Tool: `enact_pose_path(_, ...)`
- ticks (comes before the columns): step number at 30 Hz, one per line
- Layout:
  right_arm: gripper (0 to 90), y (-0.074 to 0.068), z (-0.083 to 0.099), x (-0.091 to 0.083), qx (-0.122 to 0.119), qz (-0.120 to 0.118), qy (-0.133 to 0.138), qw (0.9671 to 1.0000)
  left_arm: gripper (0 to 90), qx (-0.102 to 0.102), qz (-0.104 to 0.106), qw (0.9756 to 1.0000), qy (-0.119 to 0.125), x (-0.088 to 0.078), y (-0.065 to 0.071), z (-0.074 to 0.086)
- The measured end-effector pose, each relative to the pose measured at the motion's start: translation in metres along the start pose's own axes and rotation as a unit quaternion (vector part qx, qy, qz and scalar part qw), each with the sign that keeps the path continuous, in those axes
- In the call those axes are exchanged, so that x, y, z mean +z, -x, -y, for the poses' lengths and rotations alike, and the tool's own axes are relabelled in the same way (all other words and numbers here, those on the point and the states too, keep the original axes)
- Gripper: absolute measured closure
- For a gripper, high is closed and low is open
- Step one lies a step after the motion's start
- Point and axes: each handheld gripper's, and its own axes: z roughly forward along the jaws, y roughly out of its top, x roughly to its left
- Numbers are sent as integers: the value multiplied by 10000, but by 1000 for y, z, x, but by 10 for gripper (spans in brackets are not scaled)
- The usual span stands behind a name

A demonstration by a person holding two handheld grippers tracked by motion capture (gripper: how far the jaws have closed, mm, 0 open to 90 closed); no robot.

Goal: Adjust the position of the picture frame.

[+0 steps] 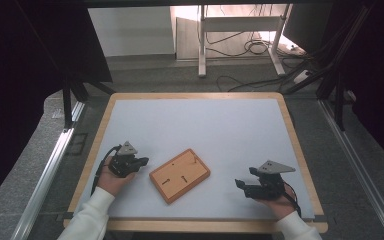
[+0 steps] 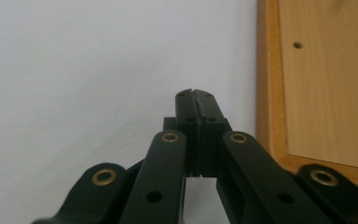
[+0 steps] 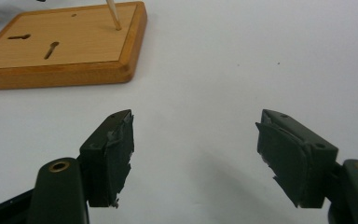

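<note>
The wooden board [image 1: 179,175] lies flat on the white tabletop [image 1: 205,125], near the front edge and slightly left of centre, turned at an angle to the tabletop edges. Its top face carries two keyhole slots [image 3: 35,43] and a small round hole. A thin light peg [image 3: 113,15] stands in the board near one corner.

The left gripper [image 1: 141,162] rests just left of the board, not touching it; its jaws are pressed together with nothing between them.

The right gripper [image 1: 241,185] sits well to the right of the board, jaws spread apart and empty above bare tabletop.
</note>
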Motion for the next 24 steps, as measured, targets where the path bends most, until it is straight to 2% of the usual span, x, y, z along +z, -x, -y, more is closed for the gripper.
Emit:
enact_pose_path(4, 276, 1, 1, 3, -26, 10, -62, 10000, 900, 77, 166, 9998, -96, 3, 4, 0)
enact_pose_path(8, 276, 1, 0, 3, -33, 50, -48, 10000, 900, 234, 200, 9994, -179, 6, 10, -1)
enact_pose_path(14, 271, 5, 1, 1, 48, 221, -24, 9997, 900, 333, 360, 9985, -224, 9, 17, 0)
enact_pose_path(16, 271, 6, 1, 1, 57, 226, -19, 9997, 900, 421, 283, 9984, -230, 9, 20, 0)
enact_pose_path(20, 271, 7, 1, 0, 67, 248, -15, 9997, 900, 356, 333, 9985, -229, 8, 19, 1)
enact_pose_path(24, 271, 7, 1, 0, 61, 287, -10, 9996, 900, 383, 327, 9984, -241, 8, 20, 2)
